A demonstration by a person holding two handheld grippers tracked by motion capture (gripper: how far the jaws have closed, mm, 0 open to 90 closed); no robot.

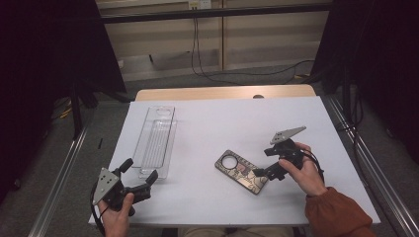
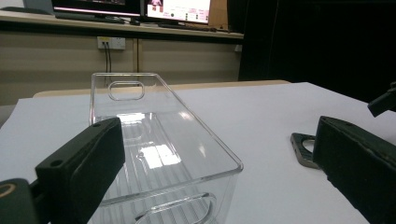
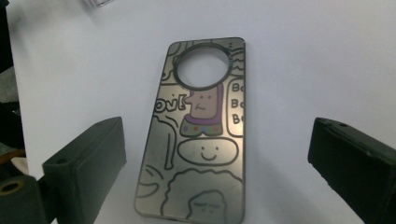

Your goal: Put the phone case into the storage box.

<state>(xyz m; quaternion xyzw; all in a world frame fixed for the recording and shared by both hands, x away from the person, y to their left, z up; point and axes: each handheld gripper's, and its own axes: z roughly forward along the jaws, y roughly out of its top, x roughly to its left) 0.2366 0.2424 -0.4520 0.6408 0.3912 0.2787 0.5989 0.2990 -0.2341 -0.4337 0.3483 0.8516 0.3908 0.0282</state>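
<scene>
- I have the right gripper (image 1: 261,172) at the near end of the flat, grey-gold phone case printed with doodle cartoons (image 1: 242,171); its jaws stand wide apart on either side of that end and clamp nothing.
- The phone case lies flat on the white table (image 1: 222,128), well to the right of the clear, long plastic bin (image 1: 157,140).
- My left gripper (image 1: 141,178) rests just at the bin's near end, jaws also spread and empty.
- My judgement: nothing is gripped yet and the bin is empty, so the pick-up and any move towards the bin are left.
- Readable writing on the case: "Bo" repeated in a speech bubble (image 3: 236,106) and letters like "ou"; I see no brand name.
</scene>
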